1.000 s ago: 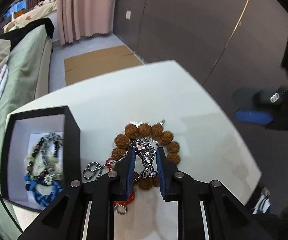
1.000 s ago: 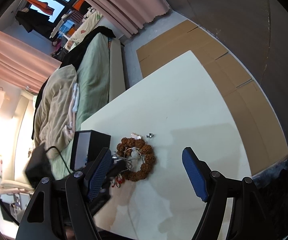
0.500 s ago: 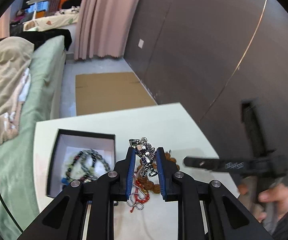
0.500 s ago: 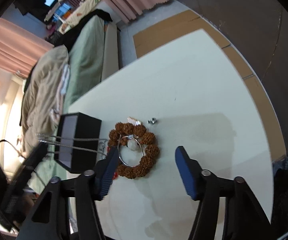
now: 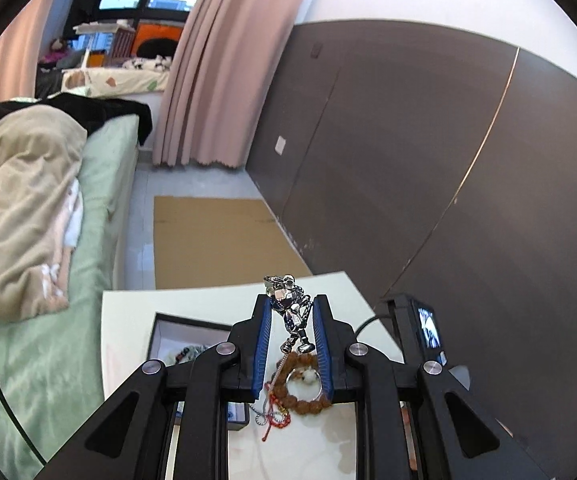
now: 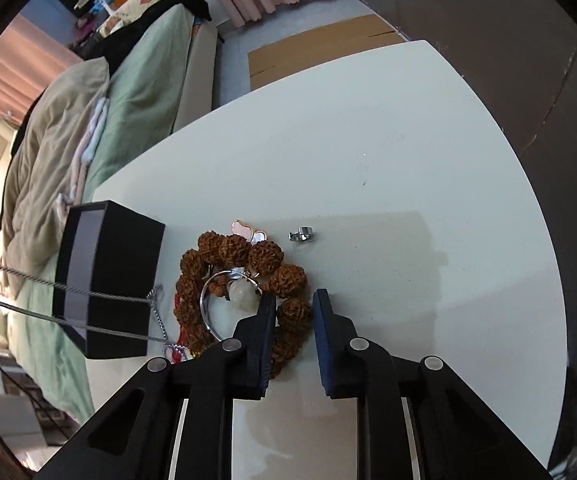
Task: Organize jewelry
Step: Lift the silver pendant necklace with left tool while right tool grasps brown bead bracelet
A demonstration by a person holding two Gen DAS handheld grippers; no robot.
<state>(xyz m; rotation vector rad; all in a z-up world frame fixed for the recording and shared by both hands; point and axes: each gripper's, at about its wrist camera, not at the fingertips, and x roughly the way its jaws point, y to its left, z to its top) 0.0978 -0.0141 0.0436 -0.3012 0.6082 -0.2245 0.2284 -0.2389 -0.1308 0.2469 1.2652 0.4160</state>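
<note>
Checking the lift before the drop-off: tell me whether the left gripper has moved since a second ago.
Yes. The left gripper, shut on the silver pendant, has risen away from the table; the brown bead bracelet now lies far below it.

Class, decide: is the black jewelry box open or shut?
Open. The black jewelry box has no lid on, and the left view shows beaded bracelets inside.

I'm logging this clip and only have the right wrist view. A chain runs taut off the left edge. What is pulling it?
Observer: The left gripper is shut on a silver figure pendant, held above the table. The chain hangs down from it.
Reviewer: I see only the black box's outer wall. Is it open?
Observer: Yes. The box has no lid on it, and beaded pieces lie inside.
</note>
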